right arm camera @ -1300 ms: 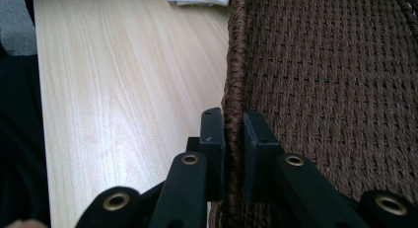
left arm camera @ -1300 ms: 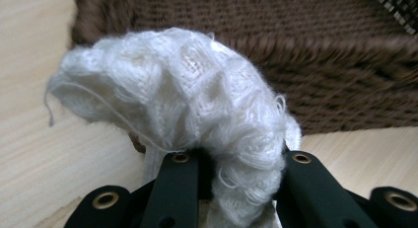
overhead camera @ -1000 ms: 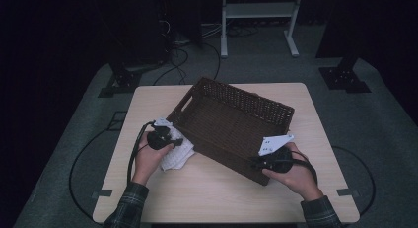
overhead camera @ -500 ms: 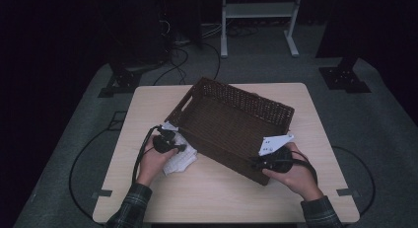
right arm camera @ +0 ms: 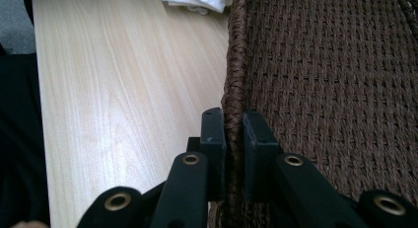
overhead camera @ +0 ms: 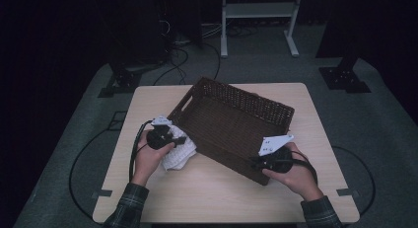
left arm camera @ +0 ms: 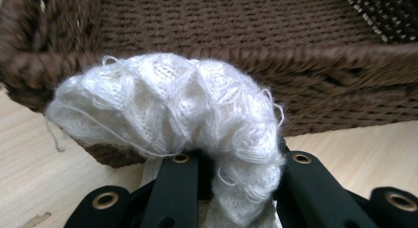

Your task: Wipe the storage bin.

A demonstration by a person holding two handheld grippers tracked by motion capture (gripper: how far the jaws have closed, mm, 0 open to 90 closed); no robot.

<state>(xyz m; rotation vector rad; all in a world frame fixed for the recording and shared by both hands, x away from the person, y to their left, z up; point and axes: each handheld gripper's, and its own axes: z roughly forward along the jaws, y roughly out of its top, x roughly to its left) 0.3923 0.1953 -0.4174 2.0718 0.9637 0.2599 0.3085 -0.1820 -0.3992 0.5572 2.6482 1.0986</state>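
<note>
The white, fluffy knitted cloth (left arm camera: 167, 109) is bunched between the jaws of the left gripper (overhead camera: 165, 137), which is clamped on it just beside the near wall of the dark brown rectangular wicker basket (overhead camera: 231, 124) on the pale wooden table (overhead camera: 212, 198). Loose threads could snag on the weave if the cloth drags over the rim. The right gripper (right arm camera: 233, 139) pinches the basket's rim; a slip would let the basket shift. The cloth's lower part hides behind the jaws.

Your high view is dim: only the table (overhead camera: 222, 193) is lit, its surroundings nearly black. Beside the wicker basket (left arm camera: 296, 50), the white knit cloth (left arm camera: 172, 114) glares, slightly soft.
</note>
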